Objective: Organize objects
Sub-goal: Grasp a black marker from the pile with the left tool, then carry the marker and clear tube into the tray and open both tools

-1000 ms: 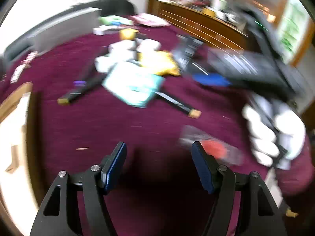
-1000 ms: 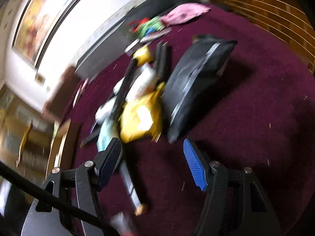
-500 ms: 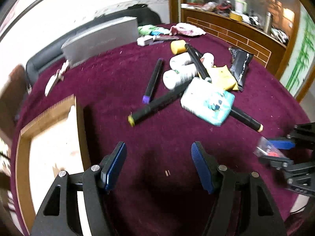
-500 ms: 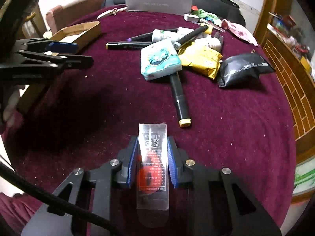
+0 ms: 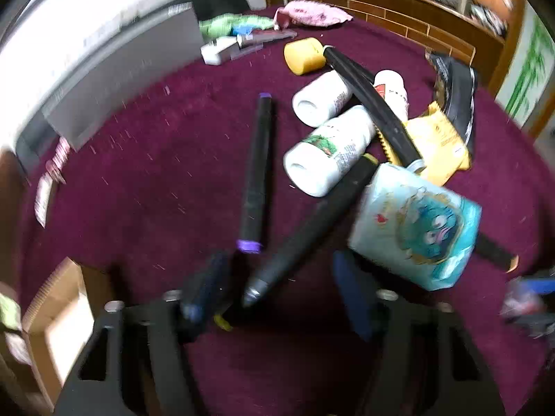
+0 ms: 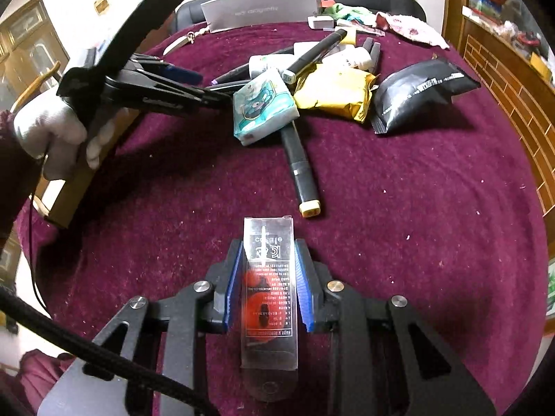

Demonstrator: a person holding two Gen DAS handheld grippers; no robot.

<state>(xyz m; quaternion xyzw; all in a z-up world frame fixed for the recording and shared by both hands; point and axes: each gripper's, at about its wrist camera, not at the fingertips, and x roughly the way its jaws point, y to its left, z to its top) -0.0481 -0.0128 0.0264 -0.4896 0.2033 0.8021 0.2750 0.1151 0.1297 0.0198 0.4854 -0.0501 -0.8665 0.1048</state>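
My left gripper [image 5: 277,291] reaches down over the near end of a black marker [image 5: 305,232] that slants out from under a teal tissue pack [image 5: 416,228]. Its jaws are closing, with the marker's tip between them and a gap still showing on the right side. From the right wrist view, the left gripper [image 6: 222,98] points at the tissue pack [image 6: 265,104]. My right gripper [image 6: 269,277] is shut on a clear plastic package [image 6: 269,287] with a red item inside, held above the maroon cloth [image 6: 416,242].
A purple-capped marker [image 5: 256,173], white bottles [image 5: 329,152], a yellow packet [image 5: 433,145] and a black pouch [image 6: 419,93] crowd the pile. Another black marker [image 6: 298,163] lies toward me. A cardboard box [image 5: 59,305] sits at the left edge. A gloved hand [image 6: 48,135] holds the left gripper.
The left gripper has moved in toward the pile and its jaws have narrowed around the black marker's end. The right gripper stays shut on the clear package, almost still.
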